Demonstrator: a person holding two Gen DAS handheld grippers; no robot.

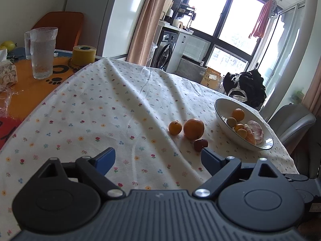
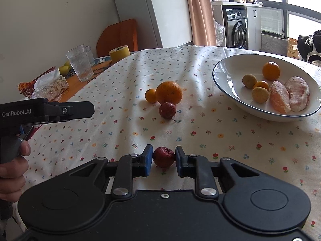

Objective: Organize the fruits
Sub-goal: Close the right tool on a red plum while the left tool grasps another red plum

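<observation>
The right gripper [image 2: 163, 158] had its jaws set on either side of a small, dark red, round fruit [image 2: 164, 157], the blue pads at or just off its skin; whether they truly pinched it could not be told, though the fruit sat squarely between them, low over the flower-printed white cloth on the desk [image 2: 220, 140]. From those jaws the white ceramic bowl with a dark rim [image 2: 224, 92] lay ahead and to the right, already carrying small oranges, two yellowish round fruits and peeled citrus segments. That bearing was what the next move would likely turn on: a lift, then a carry forward and rightward over the near rim.

Straight ahead of the right jaws, between them and the far edge, sat a second dark red fruit [image 2: 167, 110], touching or just beside a large orange [image 2: 169, 92], with a small orange [image 2: 150, 95] at its left.

The left gripper [image 1: 158, 158] hung with jaws spread wide and empty. The same cluster lay ahead and slightly right of it, the bowl further right, so it seemed the nearer hand for those three.
</observation>
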